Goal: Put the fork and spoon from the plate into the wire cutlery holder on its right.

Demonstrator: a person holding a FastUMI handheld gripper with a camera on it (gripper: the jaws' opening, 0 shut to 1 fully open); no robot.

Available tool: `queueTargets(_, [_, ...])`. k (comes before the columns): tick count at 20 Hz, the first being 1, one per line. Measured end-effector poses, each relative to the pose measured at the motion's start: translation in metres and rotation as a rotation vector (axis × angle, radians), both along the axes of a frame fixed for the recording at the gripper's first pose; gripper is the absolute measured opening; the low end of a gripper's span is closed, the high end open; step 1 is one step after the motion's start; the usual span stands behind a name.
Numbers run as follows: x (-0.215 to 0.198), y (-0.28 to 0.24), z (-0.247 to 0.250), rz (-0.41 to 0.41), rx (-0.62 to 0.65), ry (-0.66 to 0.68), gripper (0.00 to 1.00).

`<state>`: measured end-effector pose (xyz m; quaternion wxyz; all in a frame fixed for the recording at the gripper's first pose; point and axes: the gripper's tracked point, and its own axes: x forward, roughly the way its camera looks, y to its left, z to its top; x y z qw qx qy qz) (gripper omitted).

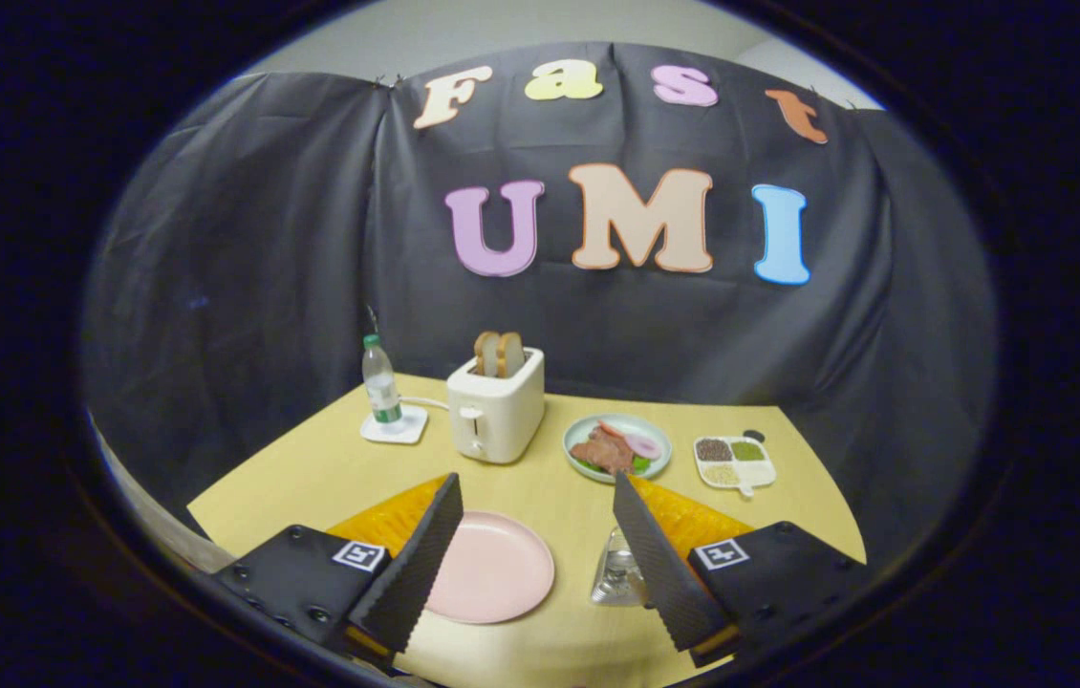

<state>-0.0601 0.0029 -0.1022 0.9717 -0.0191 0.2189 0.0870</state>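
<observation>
A pink plate lies on the yellow table, low between my two fingers, its left rim tucked behind the left finger. The part of its face that I see is plain pink. To its right stands the shiny wire cutlery holder, half hidden by the right finger; I cannot tell what is inside it. My gripper hovers above the table's near side, open wide, with nothing between the fingers.
Beyond the fingers stand a white toaster with two bread slices, a water bottle on a white coaster, a green plate of food and a divided white dish of grains. Black cloth walls close in the table.
</observation>
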Motion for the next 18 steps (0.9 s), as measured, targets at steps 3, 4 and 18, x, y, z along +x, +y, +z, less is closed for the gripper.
queueTargets(3, [0.003,0.005,0.016,-0.019,0.02,-0.061,1.0])
queueTargets(4, [0.006,0.007,0.022,-0.023,0.033,-0.086,1.0])
queueTargets(18, [0.011,0.003,0.055,-0.061,0.043,-0.271,1.0])
